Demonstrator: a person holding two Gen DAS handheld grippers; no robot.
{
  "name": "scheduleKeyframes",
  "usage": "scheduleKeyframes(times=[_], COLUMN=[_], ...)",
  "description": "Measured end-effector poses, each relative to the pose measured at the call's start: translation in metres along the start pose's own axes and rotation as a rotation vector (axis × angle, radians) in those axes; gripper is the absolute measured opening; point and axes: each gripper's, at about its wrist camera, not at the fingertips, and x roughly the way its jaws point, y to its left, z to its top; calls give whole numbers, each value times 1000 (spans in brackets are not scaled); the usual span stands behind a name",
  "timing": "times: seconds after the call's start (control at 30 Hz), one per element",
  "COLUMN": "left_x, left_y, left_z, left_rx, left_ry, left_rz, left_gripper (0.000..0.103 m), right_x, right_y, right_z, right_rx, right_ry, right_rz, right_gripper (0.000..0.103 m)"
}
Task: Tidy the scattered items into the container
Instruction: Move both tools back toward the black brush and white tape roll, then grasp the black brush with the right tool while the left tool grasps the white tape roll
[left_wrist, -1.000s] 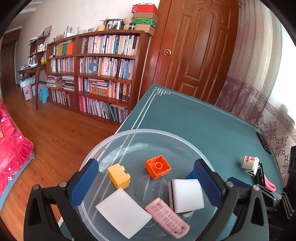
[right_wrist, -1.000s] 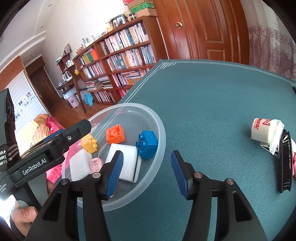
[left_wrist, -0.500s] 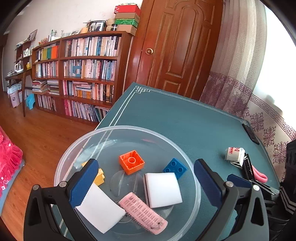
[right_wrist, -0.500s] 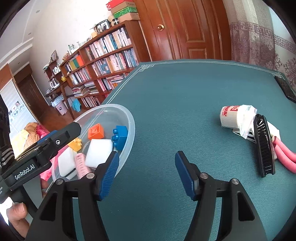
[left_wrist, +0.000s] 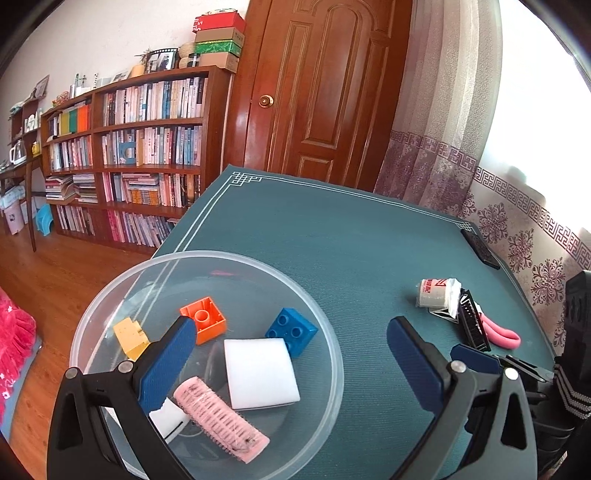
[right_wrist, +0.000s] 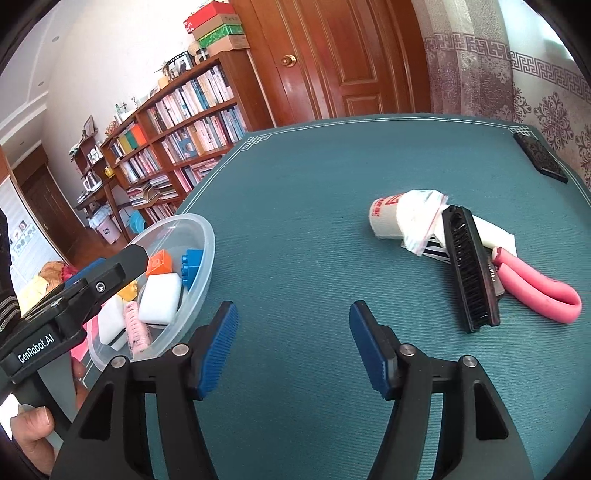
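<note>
At the far left of the teal table sits the clear plastic bowl, close to the table's edge. Inside it lie a yellow block, an orange block, a blue block, a white sponge and a pink hair roller; a second white pad shows partly under my left finger. My left gripper hangs over the bowl's right rim with its blue pads spread wide apart and nothing between them: one finger is over the bowl, the other over bare cloth.

In the right wrist view my right gripper is over bare table just right of the bowl, its fingers likewise wide apart and empty. My left hand shows at the lower left corner, wrapped round the other tool's grip.

Further right lies the scattered pile that is not yet in the bowl: a white cup on its side with red print, a crumpled clear plastic bag at its mouth, a black brush with its bristles showing, a white sponge piece behind the brush, and a pink foam loop touching the brush's right side. These things touch or overlap one another. A black remote rests well apart from them at the far right corner of the table.
</note>
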Motion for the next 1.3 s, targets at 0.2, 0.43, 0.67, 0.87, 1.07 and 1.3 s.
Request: scheduleKeyframes(times=[0.2,0.43,0.67,0.87,1.07,1.3], left_x=[2,11,21,28,38,54], left_y=[-18,-47,-76,-91,-105,-114], left_z=[3,1,0,2,3,3], left_rx=[31,74,112,123,138,125], left_ry=[5,27,53,70,85,110], left_rz=[-9,-32,-62,-80,-86,-99], left_gripper=[103,103,103,103,103,103], right_x=[-9,-21,-28,-21,-6,2], right_y=[-29,-69,-98,-110,-112,-116], right_z=[0,0,6,15,20,24], right_rx=[46,102,119,99,59,47], right_ry=[-24,-54,-77,-65,-34,-34], right_rz=[-40,-94,-148,-160,-154,-154], right_gripper=[67,67,66,57,44,31])
